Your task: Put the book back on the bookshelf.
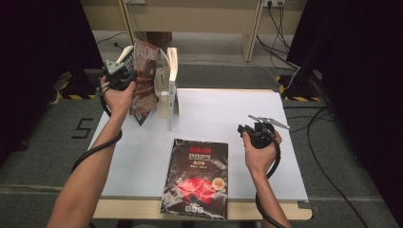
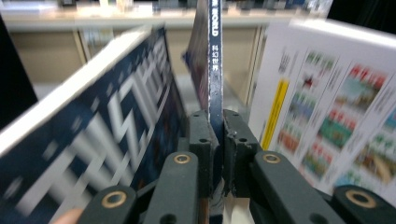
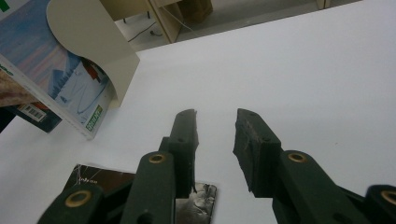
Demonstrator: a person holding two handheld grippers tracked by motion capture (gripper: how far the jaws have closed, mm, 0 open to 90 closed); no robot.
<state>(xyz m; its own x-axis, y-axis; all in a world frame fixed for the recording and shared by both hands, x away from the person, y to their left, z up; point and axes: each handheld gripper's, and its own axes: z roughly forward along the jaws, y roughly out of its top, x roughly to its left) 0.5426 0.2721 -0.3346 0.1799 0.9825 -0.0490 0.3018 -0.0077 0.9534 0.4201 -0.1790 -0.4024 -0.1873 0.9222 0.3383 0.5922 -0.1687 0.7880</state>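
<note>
My left gripper (image 1: 131,76) is raised at the table's far left, shut on a thin magazine (image 1: 145,78) that it holds upright. In the left gripper view both pads clamp the magazine's dark blue spine (image 2: 215,70). A dark blue book (image 2: 107,135) leans on one side of it, and a white book with colourful pictures (image 2: 336,116) stands on the other. A black magazine with a red picture (image 1: 197,178) lies flat at the near edge. My right gripper (image 1: 243,129) hovers low over the white table, open, with nothing between its fingers (image 3: 215,116).
A cream bookend (image 3: 93,42) props up a standing book (image 1: 172,80) at the table's far left. The white tabletop (image 1: 228,111) spreads between the books and my right gripper. A corner of the black magazine (image 3: 198,200) lies under my right gripper. Cables trail on the floor beyond.
</note>
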